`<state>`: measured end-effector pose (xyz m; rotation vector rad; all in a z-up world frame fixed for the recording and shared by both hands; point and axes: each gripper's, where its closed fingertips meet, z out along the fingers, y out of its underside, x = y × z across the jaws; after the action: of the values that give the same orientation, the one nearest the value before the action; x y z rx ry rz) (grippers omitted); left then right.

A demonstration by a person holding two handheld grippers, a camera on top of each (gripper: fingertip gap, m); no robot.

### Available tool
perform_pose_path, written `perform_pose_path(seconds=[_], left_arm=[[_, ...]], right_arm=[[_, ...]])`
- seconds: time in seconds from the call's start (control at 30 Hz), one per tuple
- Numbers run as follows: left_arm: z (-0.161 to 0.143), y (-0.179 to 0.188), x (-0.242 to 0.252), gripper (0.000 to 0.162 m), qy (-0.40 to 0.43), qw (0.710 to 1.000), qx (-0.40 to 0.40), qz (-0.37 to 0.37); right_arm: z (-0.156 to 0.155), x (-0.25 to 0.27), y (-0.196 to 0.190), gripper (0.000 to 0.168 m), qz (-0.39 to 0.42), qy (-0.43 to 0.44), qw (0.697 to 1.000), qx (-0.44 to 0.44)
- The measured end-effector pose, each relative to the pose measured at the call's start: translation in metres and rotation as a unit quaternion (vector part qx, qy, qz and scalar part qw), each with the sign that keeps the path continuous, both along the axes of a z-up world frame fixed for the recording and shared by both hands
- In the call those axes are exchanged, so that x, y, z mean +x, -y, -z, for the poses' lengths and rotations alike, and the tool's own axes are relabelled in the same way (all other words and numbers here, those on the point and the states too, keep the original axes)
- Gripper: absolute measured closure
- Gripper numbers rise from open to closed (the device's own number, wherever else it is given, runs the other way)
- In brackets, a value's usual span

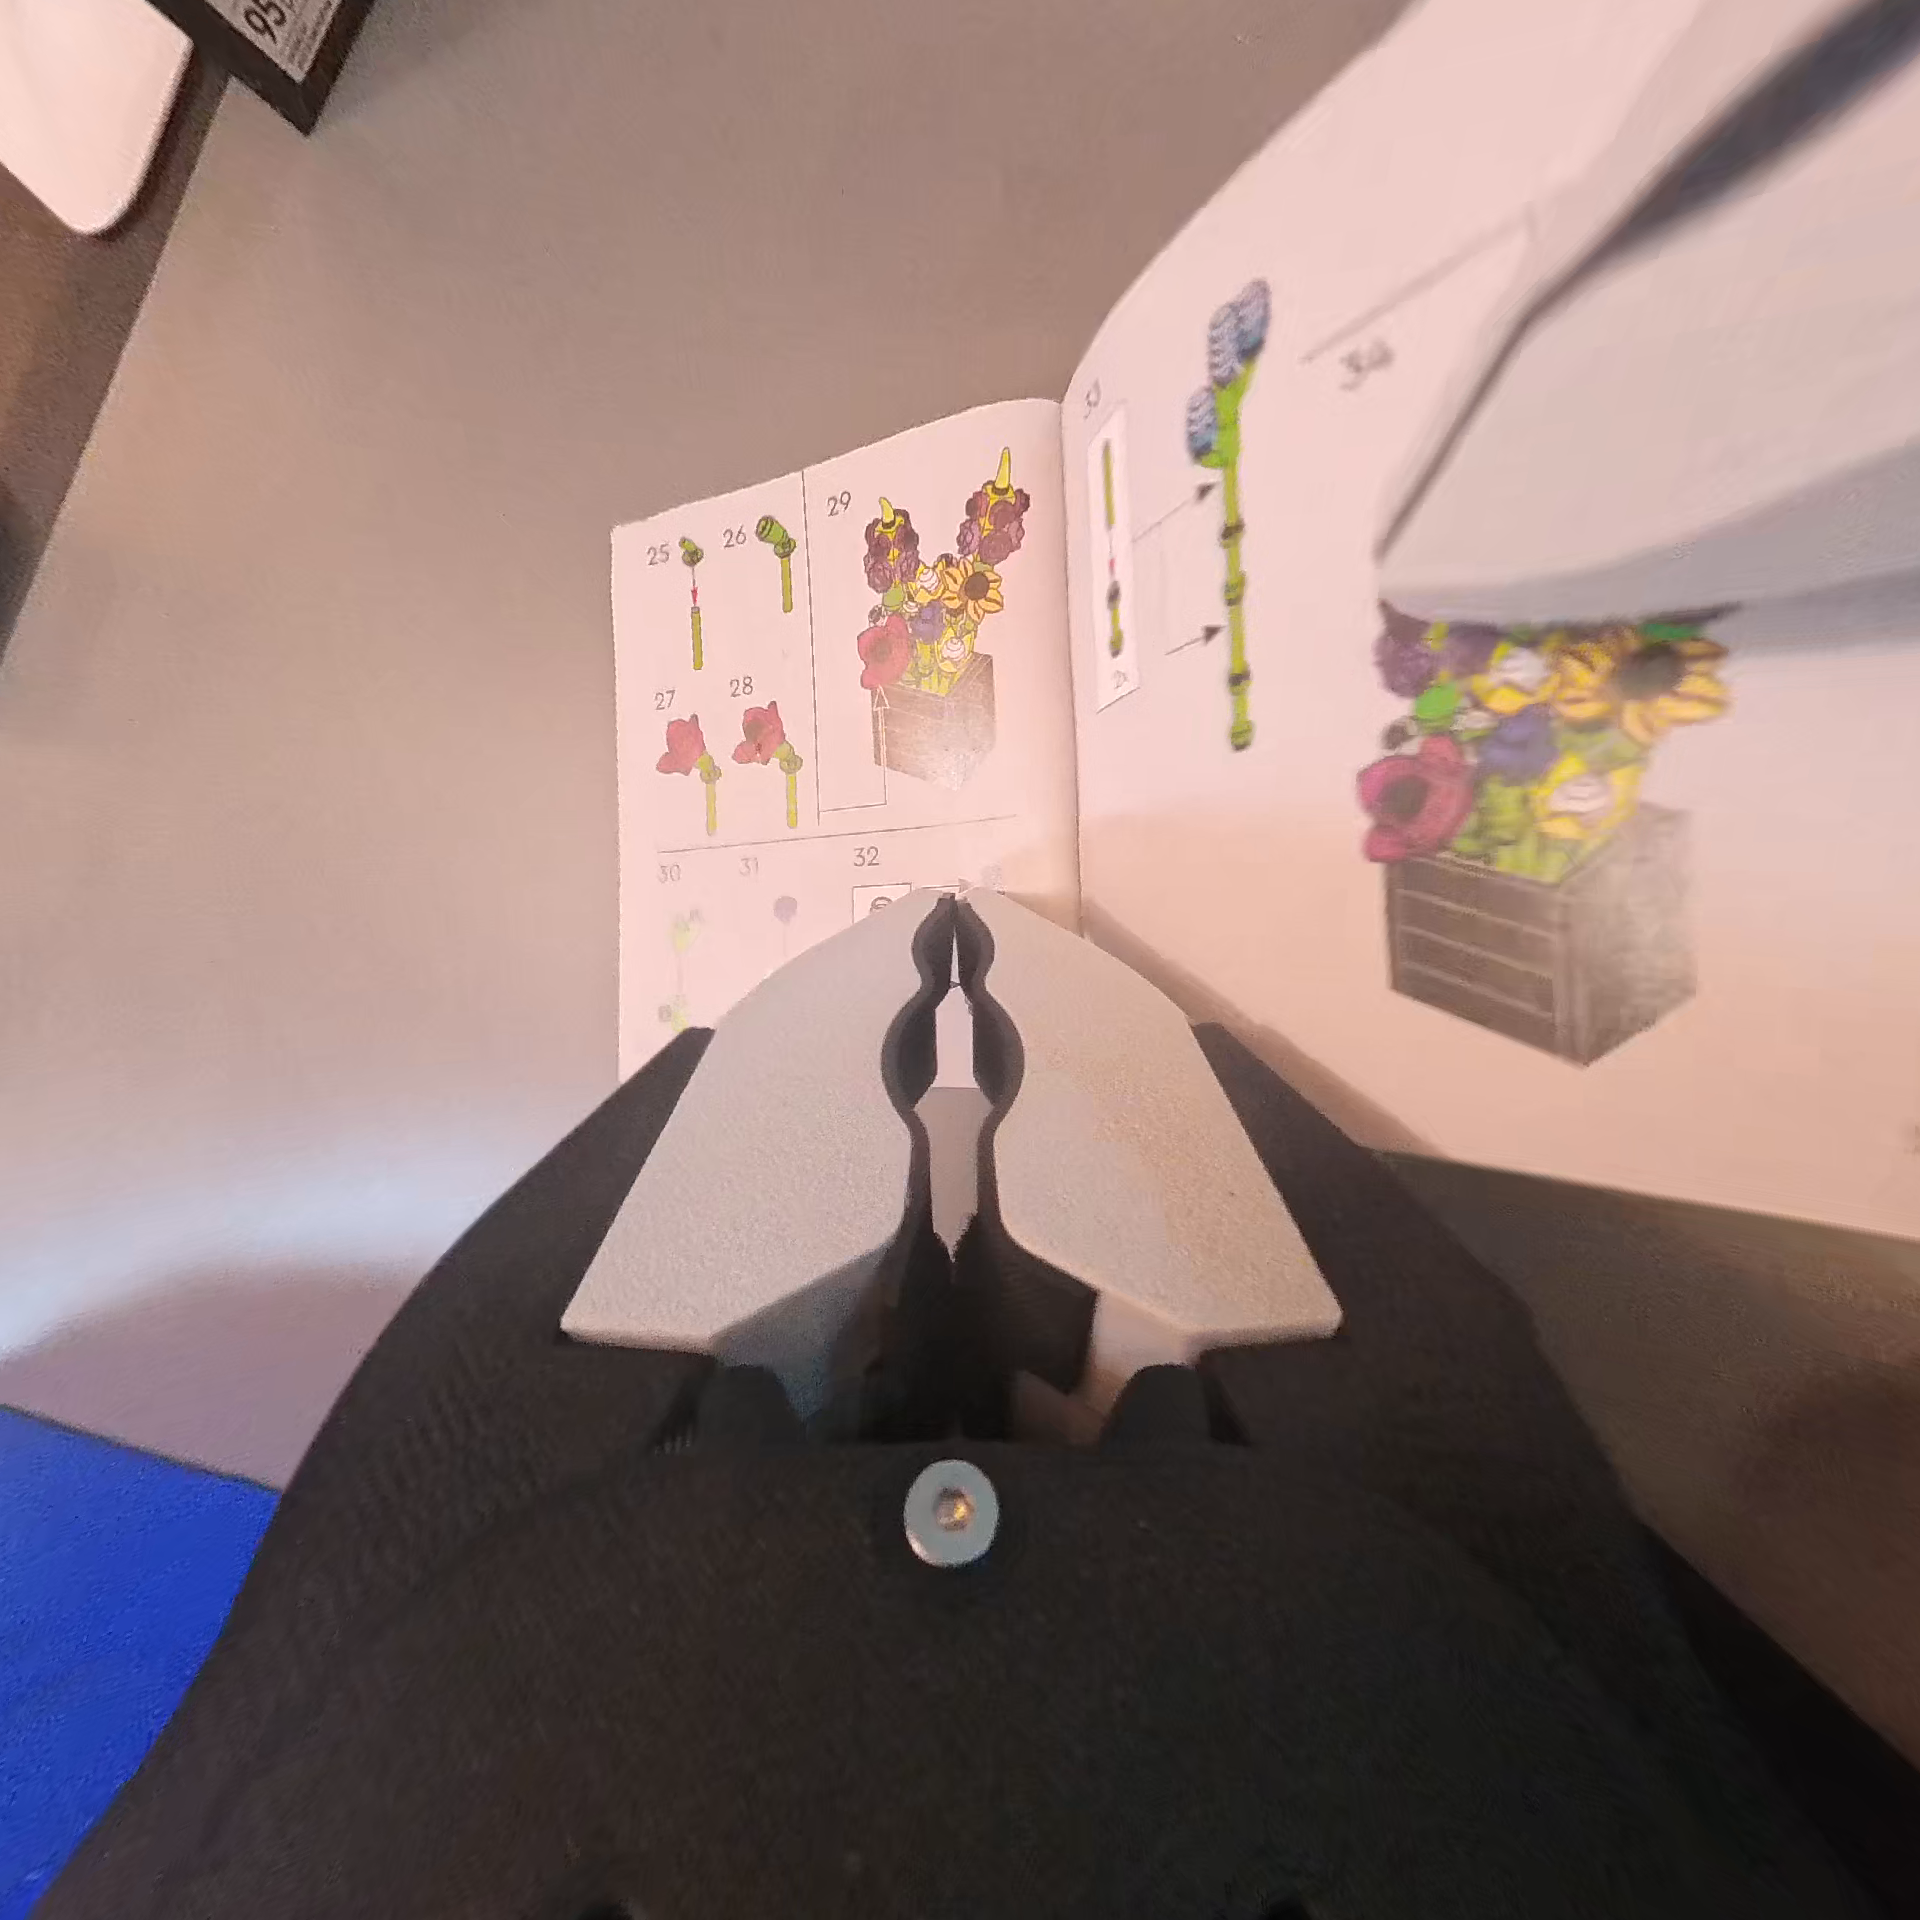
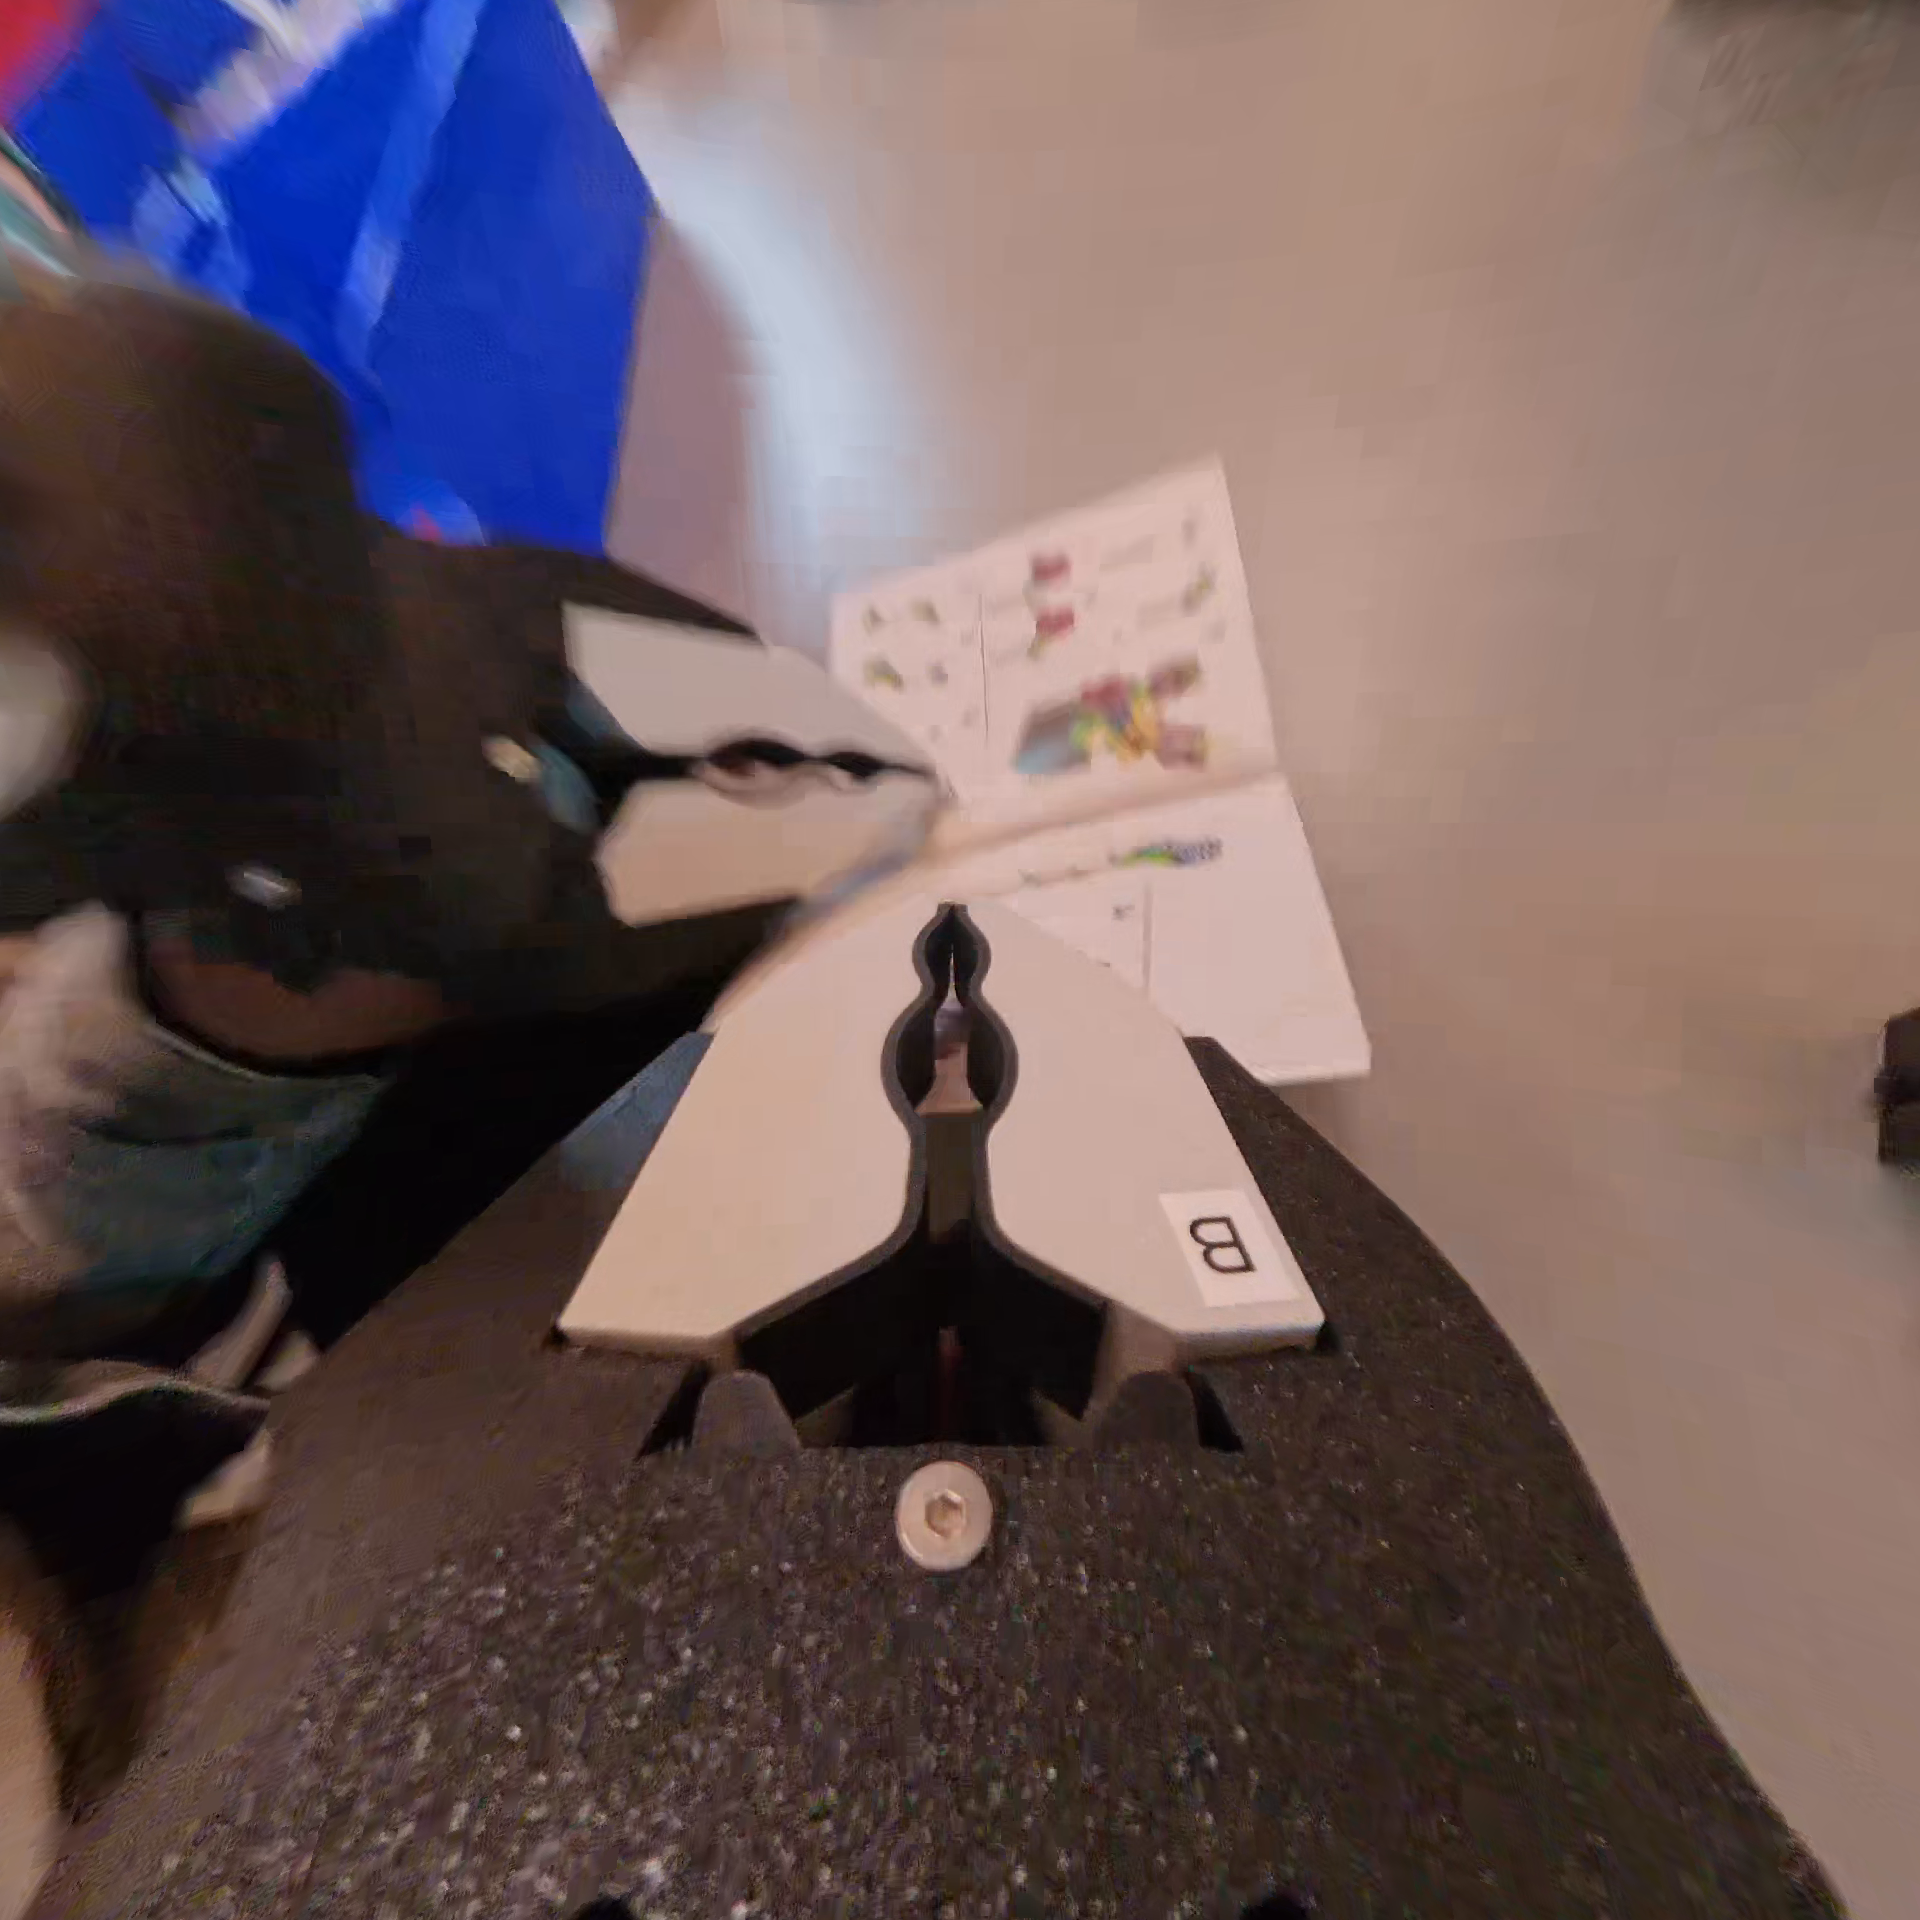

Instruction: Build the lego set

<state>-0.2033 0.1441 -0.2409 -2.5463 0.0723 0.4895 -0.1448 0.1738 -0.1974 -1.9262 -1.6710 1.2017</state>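
Note:
An open instruction booklet (image 1: 935, 623) with flower pictures lies on the grey table (image 1: 416, 520). My left gripper (image 1: 951, 912) is shut, its tips over the lower part of the booklet's left page. It also shows in the right wrist view (image 2: 914, 795), blurred, with its jaws together at the booklet's near edge. My right gripper (image 2: 951, 914) is shut, pointing at the booklet (image 2: 1143, 675) from close by. One of its grey fingers (image 1: 1662, 416) shows blurred over the right page in the left wrist view. No bricks show in either view.
A blue object (image 2: 416, 260) lies to the left of the booklet and shows at the left view's lower corner (image 1: 104, 1610). A black box (image 1: 281, 52) and a white object (image 1: 83, 125) sit at the far left. A dark object (image 2: 1896, 1091) is at the right edge. Some 8 cm of space lies between my two pairs of fingers.

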Motion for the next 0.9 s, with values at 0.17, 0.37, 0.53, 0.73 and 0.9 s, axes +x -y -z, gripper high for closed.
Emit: perform_pose_path(seconds=[0.17, 0.37, 0.53, 0.73, 0.9], left_arm=[[0.000, 0.006, 0.003, 0.161, 0.067, 0.998, 0.012, -0.001], [0.000, 0.012, 0.013, 0.161, 0.160, 0.985, 0.018, 0.065], [-0.001, 0.010, 0.010, 0.161, 0.205, 0.974, 0.037, 0.090], [-0.011, 0.001, 0.032, 0.162, 0.277, 0.941, 0.063, 0.185], [-0.001, 0.000, 0.027, 0.162, 0.316, 0.935, 0.043, 0.157]], right_arm=[[0.042, 0.005, -0.020, 0.168, -0.053, 0.095, 0.974, 0.200], [0.045, -0.037, -0.044, 0.168, -0.113, 0.093, 0.930, 0.337], [0.045, -0.055, -0.048, 0.168, -0.146, 0.077, 0.929, 0.331], [0.044, -0.059, -0.053, 0.168, -0.166, 0.032, 0.917, 0.362], [0.013, -0.065, -0.021, 0.168, -0.127, -0.009, 0.971, 0.203]])
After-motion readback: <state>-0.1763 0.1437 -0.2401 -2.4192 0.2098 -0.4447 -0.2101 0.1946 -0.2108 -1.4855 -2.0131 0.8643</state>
